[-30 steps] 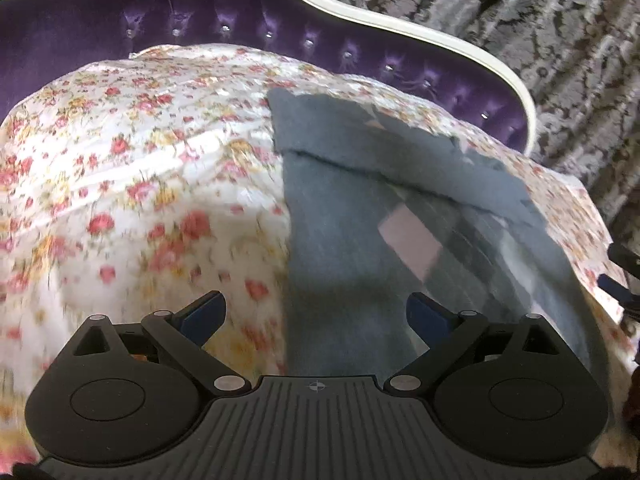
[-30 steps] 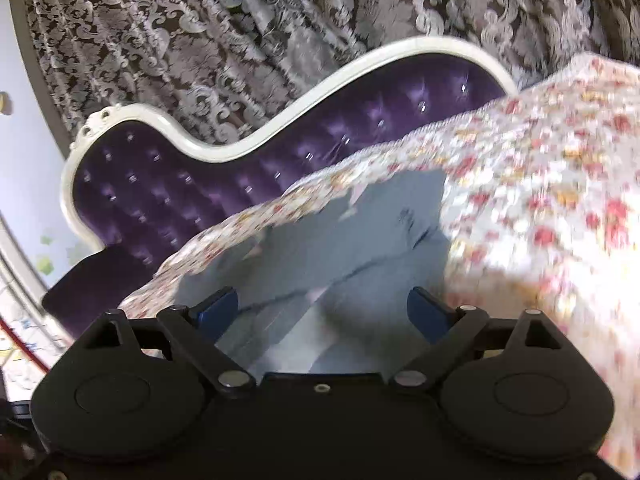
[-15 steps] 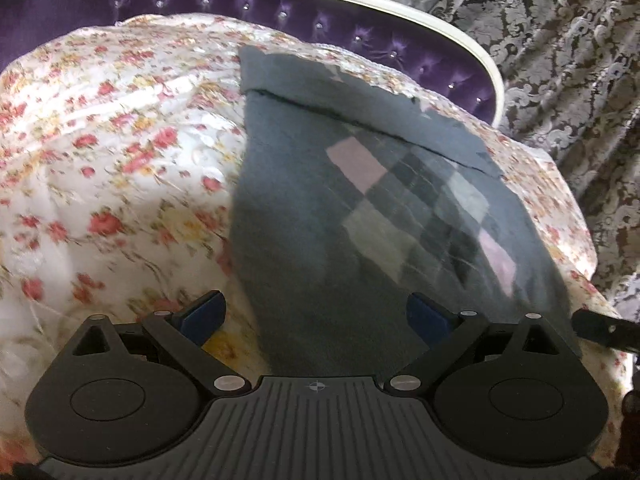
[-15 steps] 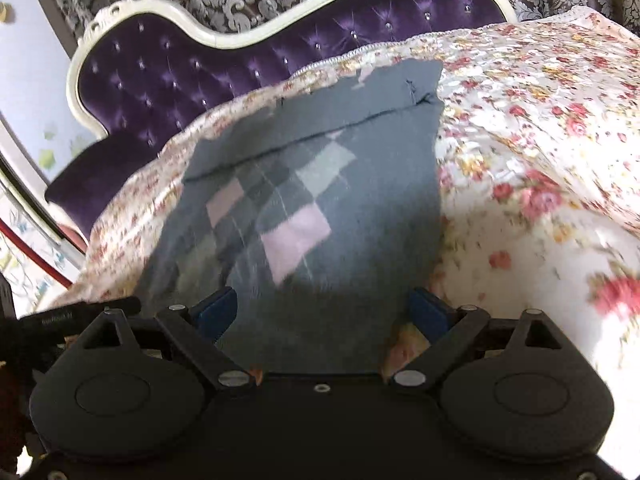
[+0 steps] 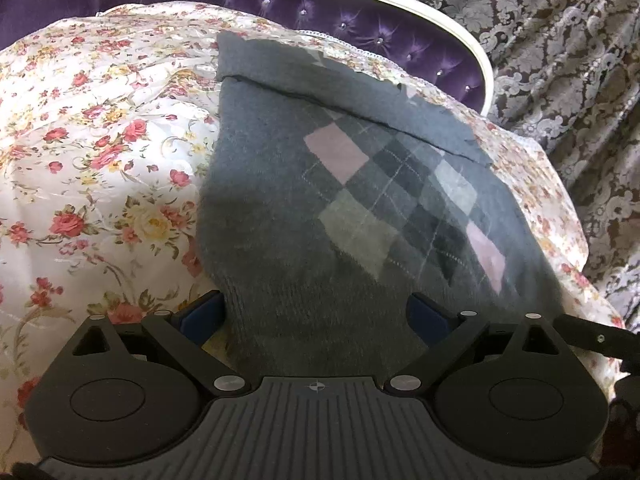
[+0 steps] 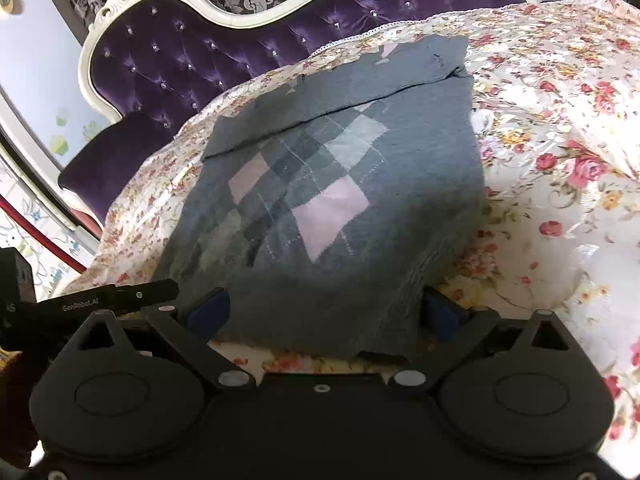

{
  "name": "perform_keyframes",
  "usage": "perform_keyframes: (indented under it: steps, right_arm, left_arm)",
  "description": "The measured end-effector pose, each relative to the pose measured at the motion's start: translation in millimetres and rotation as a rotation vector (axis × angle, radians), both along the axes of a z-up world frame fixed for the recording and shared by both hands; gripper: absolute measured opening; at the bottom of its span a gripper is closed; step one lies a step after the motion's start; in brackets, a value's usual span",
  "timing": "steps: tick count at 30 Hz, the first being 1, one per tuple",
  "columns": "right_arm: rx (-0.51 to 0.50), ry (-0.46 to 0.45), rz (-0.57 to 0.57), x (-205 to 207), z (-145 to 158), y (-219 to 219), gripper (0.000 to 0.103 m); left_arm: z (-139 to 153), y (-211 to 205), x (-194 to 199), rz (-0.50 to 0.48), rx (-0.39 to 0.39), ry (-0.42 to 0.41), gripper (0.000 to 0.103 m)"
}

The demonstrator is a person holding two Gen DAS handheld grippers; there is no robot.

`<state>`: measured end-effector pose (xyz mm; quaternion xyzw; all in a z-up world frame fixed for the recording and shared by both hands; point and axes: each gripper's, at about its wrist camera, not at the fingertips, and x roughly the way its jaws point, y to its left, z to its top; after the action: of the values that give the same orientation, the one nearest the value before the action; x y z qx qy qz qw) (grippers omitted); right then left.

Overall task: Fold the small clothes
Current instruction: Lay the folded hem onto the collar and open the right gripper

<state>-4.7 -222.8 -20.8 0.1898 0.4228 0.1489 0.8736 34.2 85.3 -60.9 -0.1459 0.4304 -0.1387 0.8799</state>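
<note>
A grey knitted garment with a pink and grey diamond pattern [image 5: 360, 200] lies flat on the floral cloth, its far part folded over along a crease. It also shows in the right wrist view [image 6: 320, 200]. My left gripper [image 5: 316, 312] is open, its blue-padded fingers astride the garment's near left corner. My right gripper [image 6: 324, 312] is open, its fingers astride the garment's near right edge. Neither holds the fabric. Part of the right gripper [image 5: 592, 338] shows at the right of the left wrist view, and the left gripper [image 6: 100, 300] shows at the left of the right wrist view.
The floral cloth [image 5: 100, 160] covers a purple tufted sofa with a white frame [image 6: 200, 52]. A patterned dark curtain [image 5: 560, 60] hangs behind. The cloth drops off at the right edge [image 5: 572, 240] near the garment.
Both grippers have come down and forward to the garment's near edge. The views have steadied, and the garment now fills the space between each pair of fingers.
</note>
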Motion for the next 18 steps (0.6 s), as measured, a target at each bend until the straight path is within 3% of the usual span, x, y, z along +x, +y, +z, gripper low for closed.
perform_keyframes:
  steps: [10, 18]
  right_arm:
    - [0.045, -0.021, 0.007, 10, -5, 4, 0.103]
    - [0.038, -0.014, 0.048, 5, -4, 6, 0.103]
  left_arm:
    - [-1, -4, 11, -0.014, -0.007, -0.005, 0.097]
    - [-2, -7, -1, -0.117, 0.001, -0.014, 0.097]
